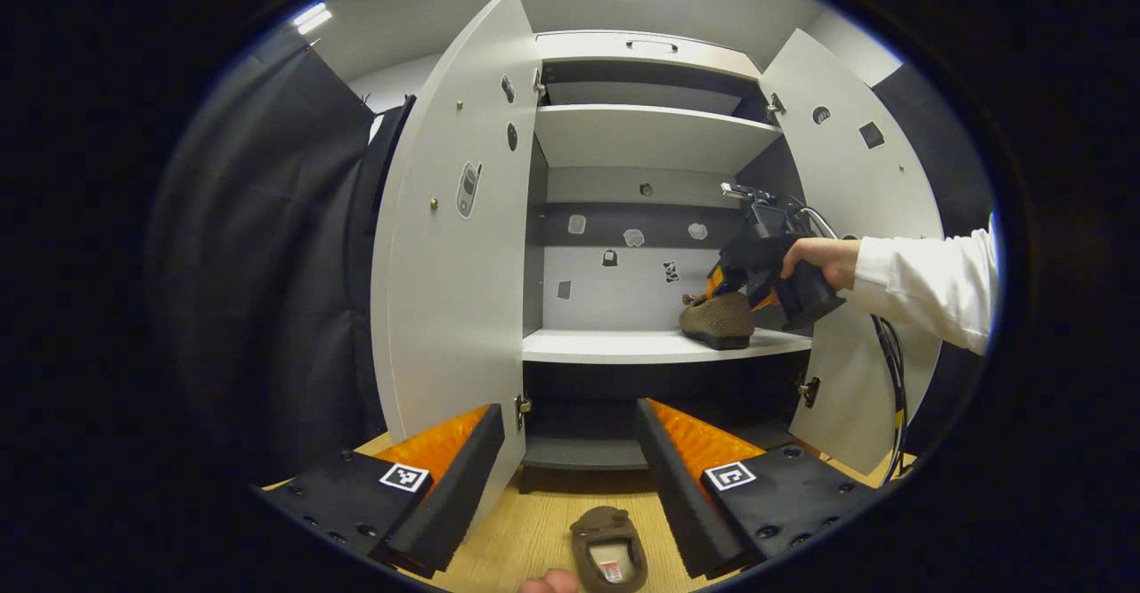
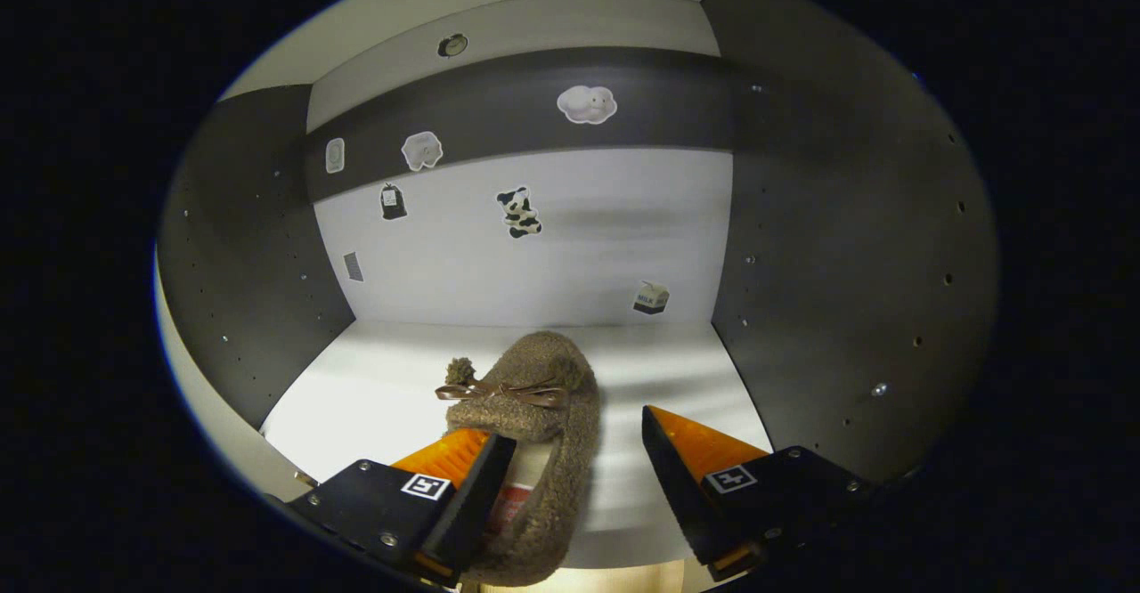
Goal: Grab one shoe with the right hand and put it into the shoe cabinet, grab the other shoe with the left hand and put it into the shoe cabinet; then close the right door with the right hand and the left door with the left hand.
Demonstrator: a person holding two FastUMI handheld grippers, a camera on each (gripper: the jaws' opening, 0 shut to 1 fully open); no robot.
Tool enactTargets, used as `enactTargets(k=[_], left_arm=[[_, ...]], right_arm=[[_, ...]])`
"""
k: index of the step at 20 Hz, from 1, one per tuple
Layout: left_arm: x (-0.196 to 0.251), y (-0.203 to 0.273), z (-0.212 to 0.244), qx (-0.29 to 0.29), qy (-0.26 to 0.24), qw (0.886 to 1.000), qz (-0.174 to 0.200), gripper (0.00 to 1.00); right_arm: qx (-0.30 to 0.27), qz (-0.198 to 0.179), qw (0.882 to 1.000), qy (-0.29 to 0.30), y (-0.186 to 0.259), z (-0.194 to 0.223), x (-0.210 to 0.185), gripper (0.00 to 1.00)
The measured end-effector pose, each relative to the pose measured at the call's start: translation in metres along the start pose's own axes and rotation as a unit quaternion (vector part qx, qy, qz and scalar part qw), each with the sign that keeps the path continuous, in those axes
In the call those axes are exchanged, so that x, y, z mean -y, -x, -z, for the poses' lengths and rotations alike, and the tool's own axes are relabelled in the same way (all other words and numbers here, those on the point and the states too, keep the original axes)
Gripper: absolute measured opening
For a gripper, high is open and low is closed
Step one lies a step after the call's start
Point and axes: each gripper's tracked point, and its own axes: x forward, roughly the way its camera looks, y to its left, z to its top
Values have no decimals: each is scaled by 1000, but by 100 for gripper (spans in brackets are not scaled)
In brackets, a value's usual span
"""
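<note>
In the left gripper view, the left door (image 1: 454, 246) of the shoe cabinet (image 1: 655, 134) stands wide open at about 9 o'clock, and its inner face carries a few small stickers. The left tongs (image 1: 570, 477) are at 6 o'clock, wide open, with nothing between the fingers. Below them, on the wooden floor (image 1: 525, 531), lies the second shoe (image 1: 610, 550), a brown fuzzy slipper, in the gap between the two fingers but not touching them. A fingertip of a person (image 1: 550, 583) shows at the very bottom edge, just beside this slipper. In the middle of the view are the white shelves; on the middle shelf (image 1: 623, 345), toward 3 o'clock, rests the first shoe (image 1: 720, 320). Directly behind it is the right tongs, held by a hand (image 1: 824, 259) in a white sleeve (image 1: 931, 286). The right door (image 1: 868, 246) is open too, farther at 3 o'clock.

In the right gripper view, the right tongs (image 2: 577, 455) are at 6 o'clock and stand open. The first shoe (image 2: 534, 433), with a small brown bow (image 2: 503, 392) on top, lies on the shelf (image 2: 374, 397) between the fingers. The left finger (image 2: 463, 477) is close against its side; the right finger (image 2: 704, 459) is apart from it, so the tongs do not clamp it. Stickers are on the back wall (image 2: 463, 264) from 10 to 2 o'clock.
</note>
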Motion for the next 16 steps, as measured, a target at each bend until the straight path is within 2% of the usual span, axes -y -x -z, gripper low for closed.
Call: enactTargets(k=[2,5,6,8,9,10,11,16], left_arm=[[-2,0,-3,4,2,1000,-1,97],[-2,2,-6,8,5,1000,0,96],[-3,3,-7,9,5,1000,0,99],[-2,3,-8,8,8,1000,3,97],[-2,2,-7,7,10,1000,5,99],[0,2,-7,6,12,1000,7,96],[0,3,-7,5,12,1000,9,99],[6,5,2,-6,10,1000,23,96]], right_arm=[[22,5,1000,12,18,1,1,92],[58,-11,998,12,55,-1,-12,93],[72,-18,997,13,69,-4,-17,93],[102,-32,994,22,99,-9,-28,92],[116,-37,992,30,114,-12,-32,92],[131,-40,990,37,131,-13,-35,92],[145,-43,988,43,147,-14,-37,92],[200,-52,977,47,216,15,-38,92]])
